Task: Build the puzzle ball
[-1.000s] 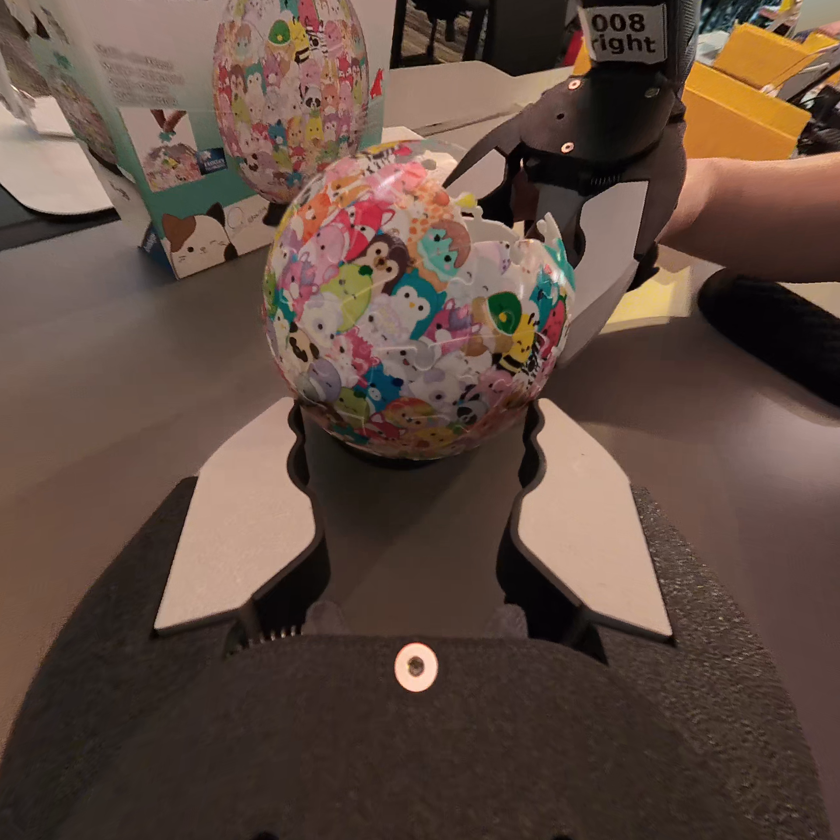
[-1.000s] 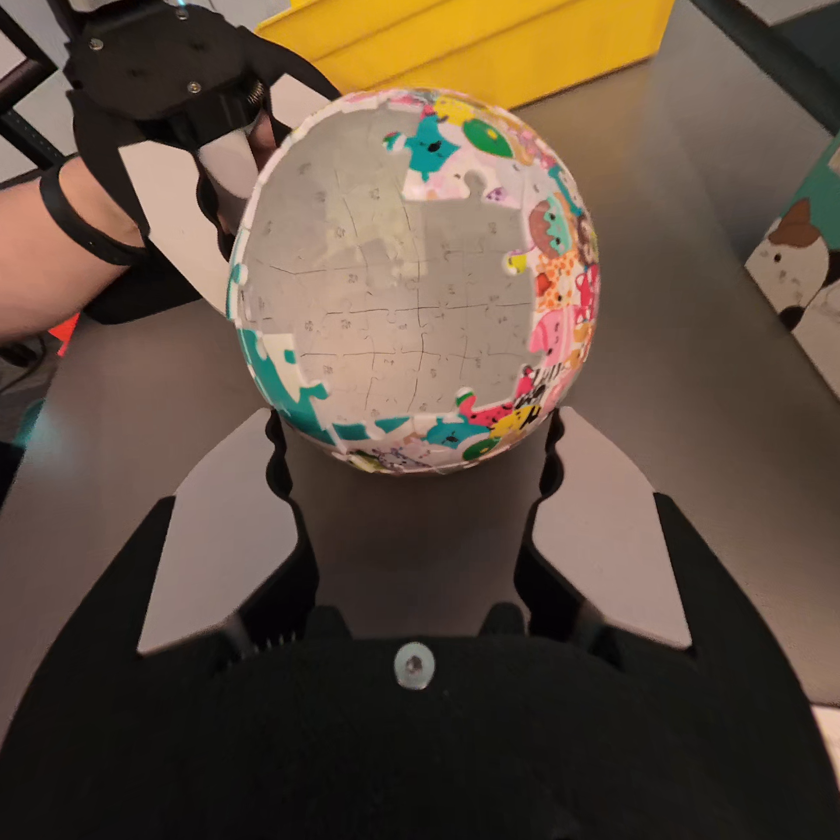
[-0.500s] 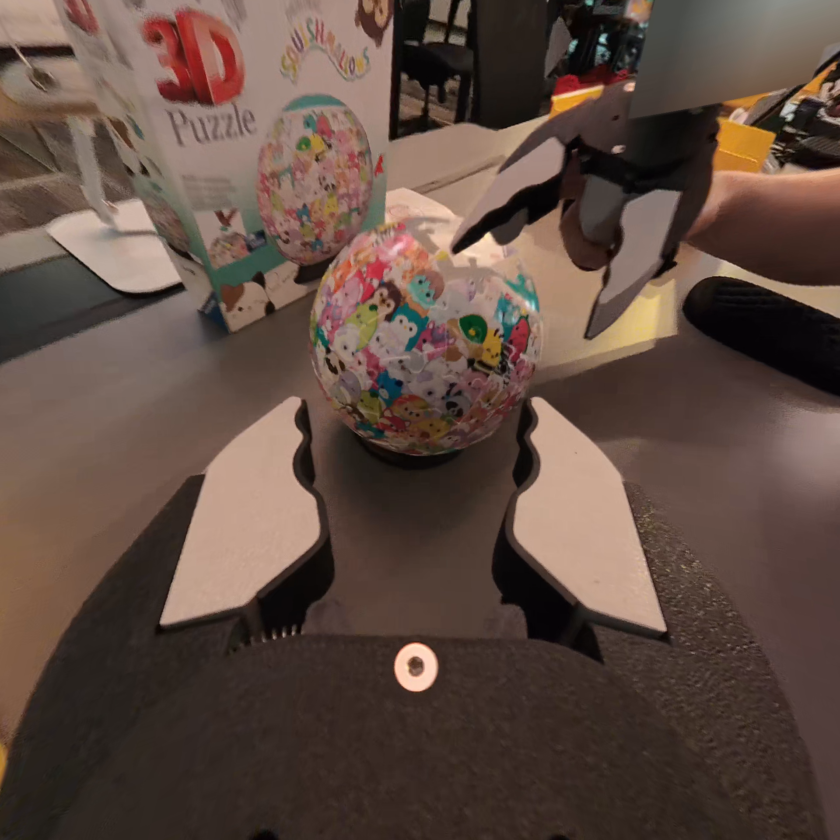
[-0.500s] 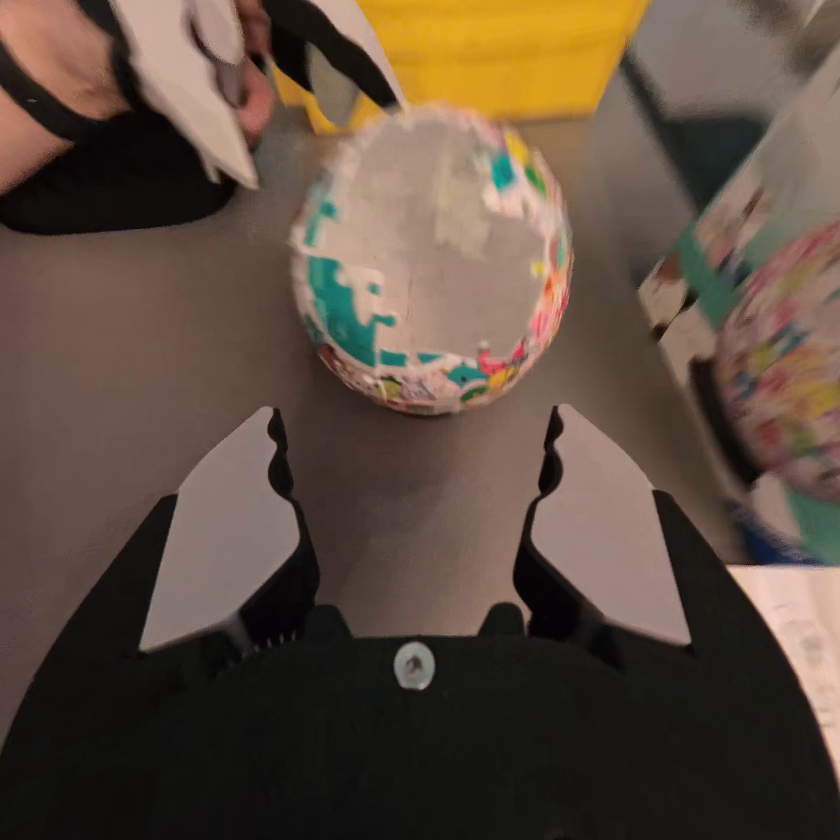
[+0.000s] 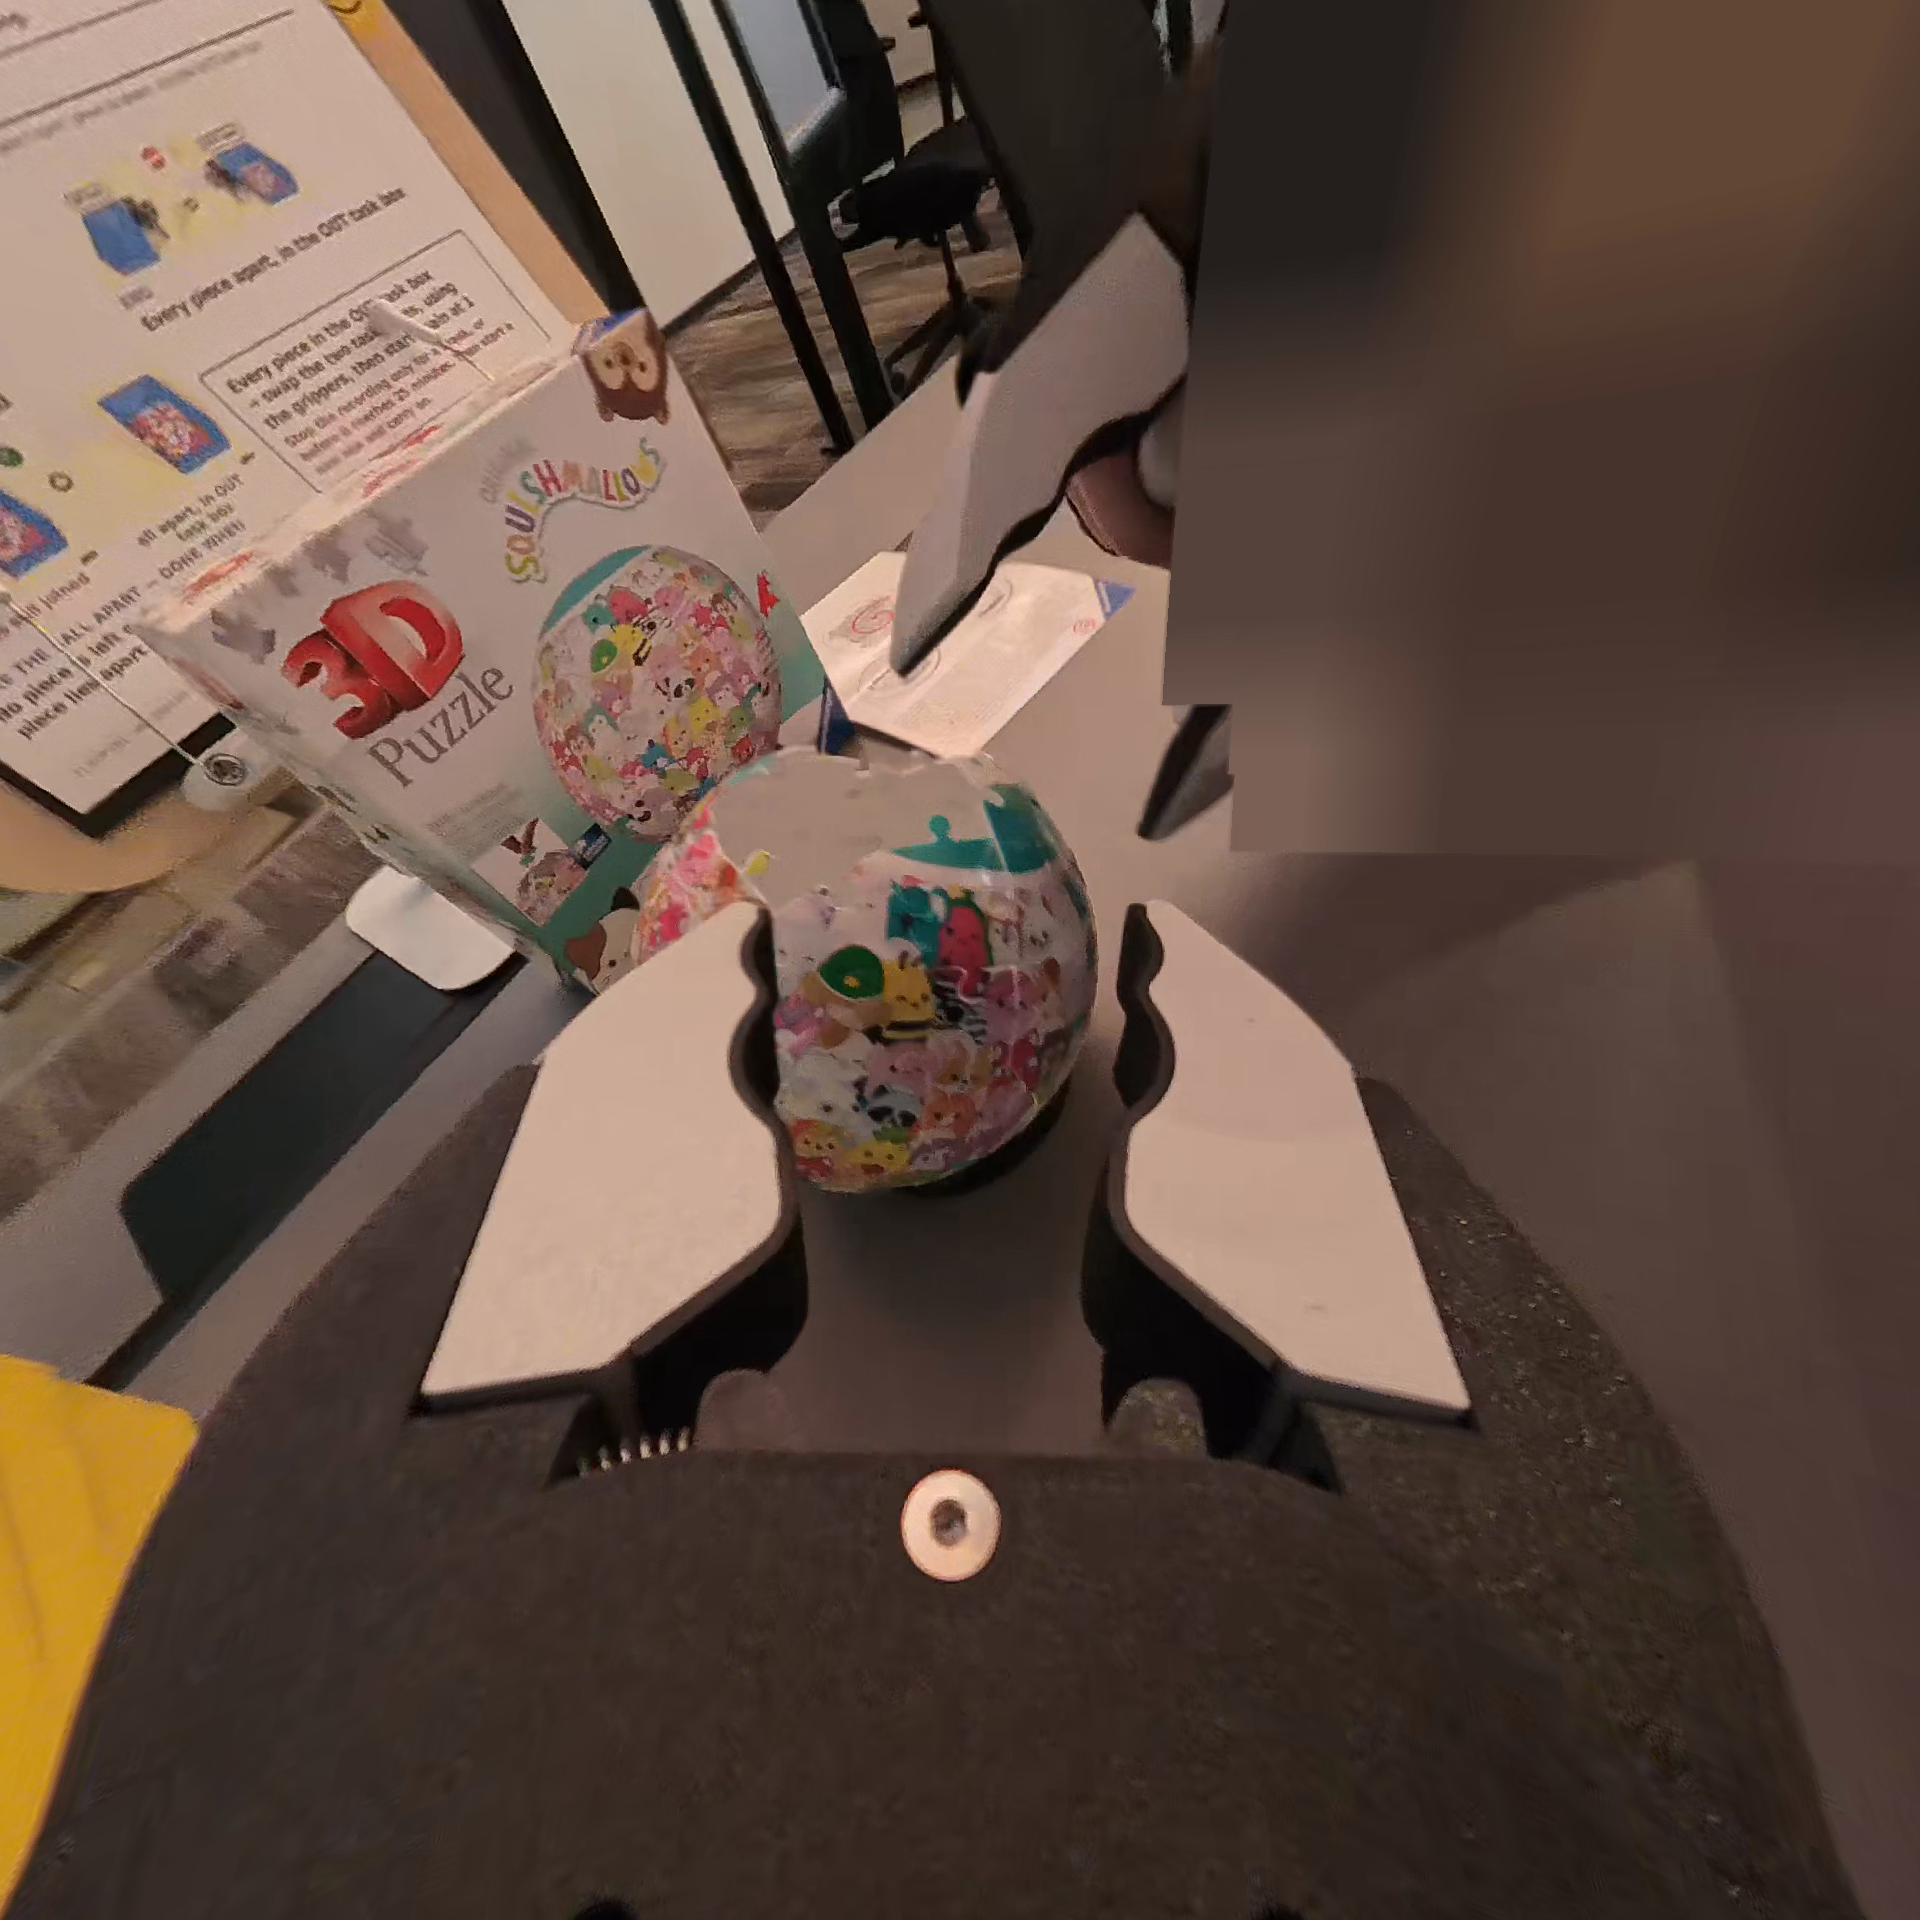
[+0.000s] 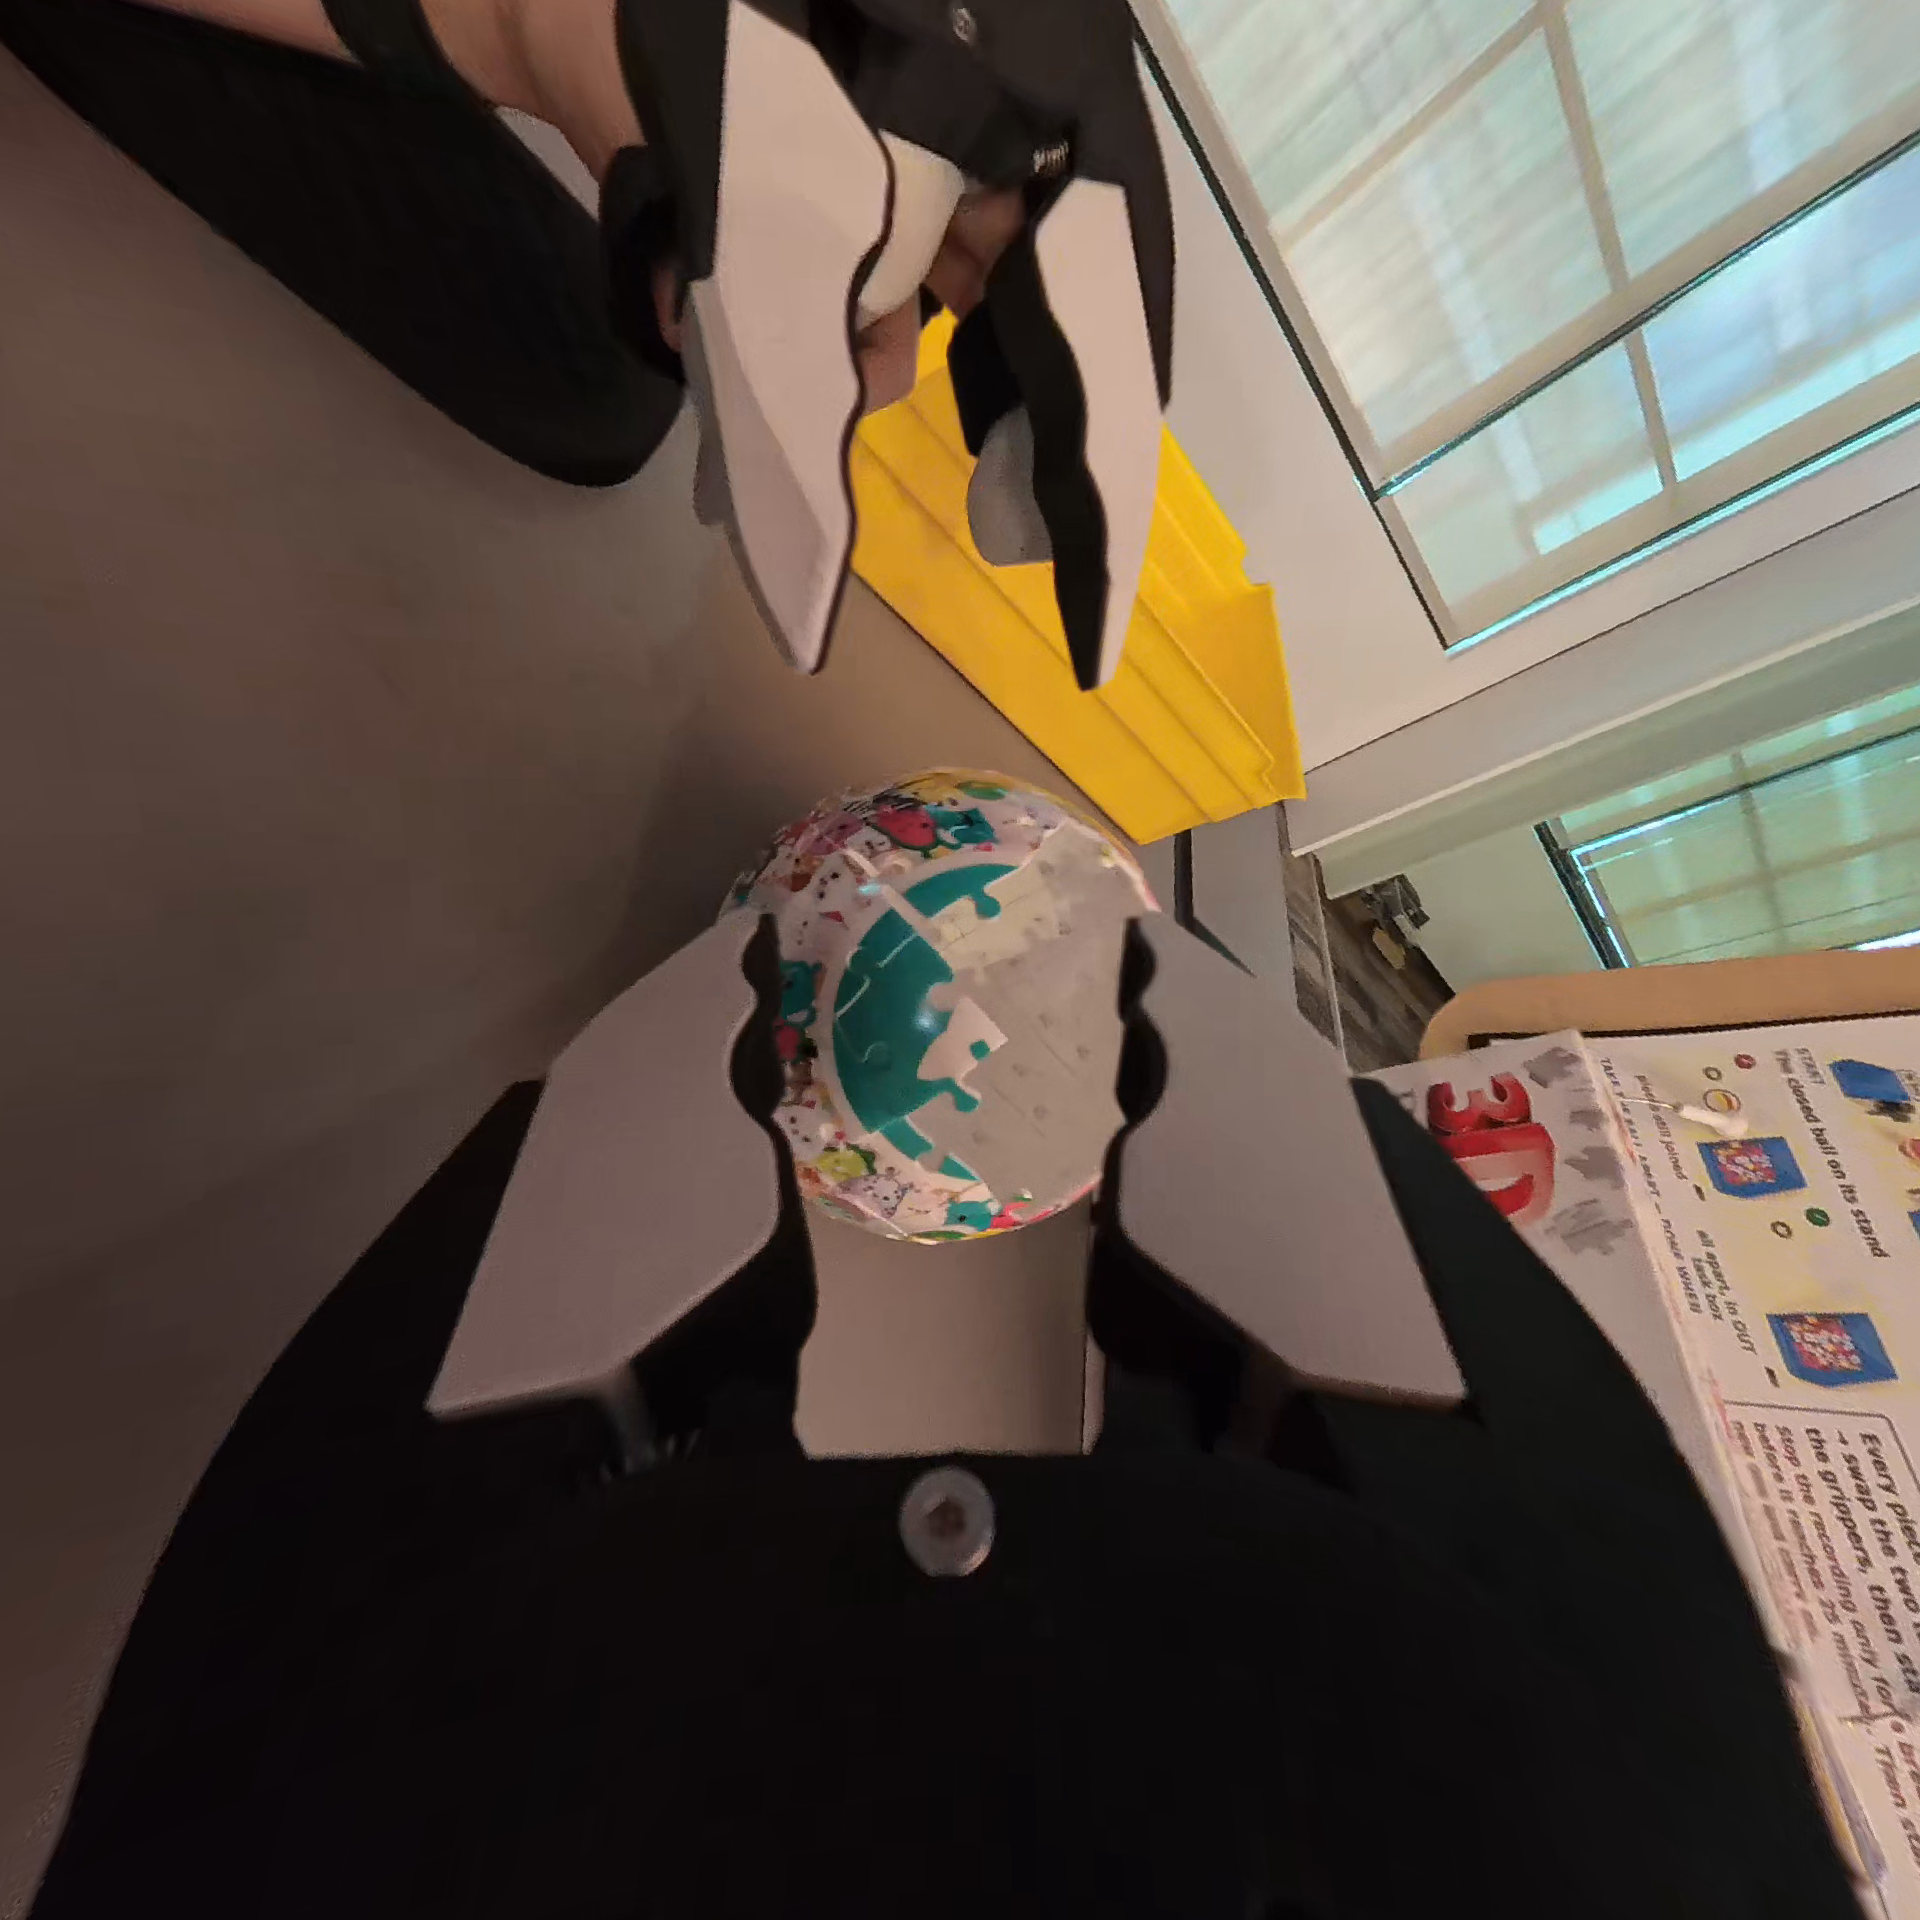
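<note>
The puzzle ball (image 5: 935, 997) stands on a small dark stand on the grey table (image 5: 1455, 1039). It is covered in colourful cartoon figures, and a large gap in its shell shows the grey inside (image 6: 1039, 1049). My left gripper (image 5: 951, 930) is open and empty, held back from the ball and above the table. My right gripper (image 6: 948, 935) is also open and empty, raised on the opposite side of the ball (image 6: 894, 1039). Each gripper shows in the other's view: the left gripper (image 6: 948, 660) hangs above the ball, and a finger (image 5: 1029, 468) of the right one shows beside a blurred patch.
The puzzle's box (image 5: 499, 665) stands just behind the ball, with a paper leaflet (image 5: 966, 644) beside it. An instruction board (image 5: 208, 312) stands farther back. A yellow bin (image 6: 1091, 644) sits on the table past the ball. A black-sleeved arm (image 6: 364, 208) is behind the left gripper. Tip to tip, the grippers are about 5 cm apart.
Both grippers have pulled back and lifted away from the ball, and both views have tilted. The ball has stayed on its stand.
</note>
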A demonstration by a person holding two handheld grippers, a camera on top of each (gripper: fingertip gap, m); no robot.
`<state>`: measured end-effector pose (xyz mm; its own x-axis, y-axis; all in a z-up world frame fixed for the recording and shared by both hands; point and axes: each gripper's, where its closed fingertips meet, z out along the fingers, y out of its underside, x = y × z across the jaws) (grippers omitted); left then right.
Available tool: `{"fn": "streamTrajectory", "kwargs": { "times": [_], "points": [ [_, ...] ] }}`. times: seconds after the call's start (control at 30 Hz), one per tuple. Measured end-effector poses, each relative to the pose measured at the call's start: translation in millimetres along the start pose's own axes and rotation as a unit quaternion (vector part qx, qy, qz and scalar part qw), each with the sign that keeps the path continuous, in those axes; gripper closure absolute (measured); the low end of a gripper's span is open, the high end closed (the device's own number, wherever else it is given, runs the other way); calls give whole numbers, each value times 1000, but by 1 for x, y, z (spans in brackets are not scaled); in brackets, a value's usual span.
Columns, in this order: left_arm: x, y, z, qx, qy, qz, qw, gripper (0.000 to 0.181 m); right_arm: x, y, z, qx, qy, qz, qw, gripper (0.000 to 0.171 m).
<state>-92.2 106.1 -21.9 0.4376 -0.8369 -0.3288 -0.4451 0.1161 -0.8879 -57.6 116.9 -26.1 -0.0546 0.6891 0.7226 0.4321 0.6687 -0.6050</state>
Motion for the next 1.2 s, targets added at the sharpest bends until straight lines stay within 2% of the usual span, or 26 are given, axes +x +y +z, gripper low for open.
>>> {"fn": "streamTrajectory", "kwargs": {
  "times": [0.03, 0.07, 0.2, 0.3, 0.37, 0.47, 0.57, 0.67, 0.77, 0.83, 0.97, 1.1, 1.2],
  "points": [
    [5, 2, -1, -4, -6, 10, 1000, 120, -3, 0, 0, 4, -6, 0, 1000, 119],
    [9, 5, -1, -7, -9, 13, 1000, 122, -2, -1, 1, 11, -4, 7, 1000, 123],
    [21, 5, -4, 12, -7, -24, 1000, 130, -2, -4, 4, 33, -77, 101, 991, 126],
    [23, 8, -6, 17, -10, -42, 999, 136, -4, -4, -2, 31, -165, 146, 975, 125],
    [23, 7, -6, 20, -1, -52, 998, 135, -6, -5, -9, 23, -260, 183, 948, 123],
    [17, 1, -9, 42, 13, -77, 996, 132, 11, -8, -10, -3, -338, 238, 910, 124],
    [14, -3, -11, 44, 20, -54, 997, 131, 11, -5, -12, -55, -417, 274, 865, 127],
    [17, 1, -10, 19, 48, -34, 998, 130, 6, 11, -6, -98, -429, 265, 858, 131],
    [19, 6, -8, -3, 70, -40, 997, 123, 1, 14, 0, -89, -431, 282, 853, 131],
    [20, 6, -7, -2, 73, -35, 997, 123, -3, 14, 2, -85, -437, 302, 843, 133],
    [22, 3, -5, 11, 81, -34, 996, 121, -9, 25, 11, -91, -430, 310, 843, 134],
    [24, 1, -3, 16, 88, -31, 996, 122, -17, 23, 9, -80, -454, 338, 821, 137],
    [26, 0, -4, 16, 92, -27, 995, 122, -20, 24, 9, -74, -453, 331, 825, 138]
  ]
}}
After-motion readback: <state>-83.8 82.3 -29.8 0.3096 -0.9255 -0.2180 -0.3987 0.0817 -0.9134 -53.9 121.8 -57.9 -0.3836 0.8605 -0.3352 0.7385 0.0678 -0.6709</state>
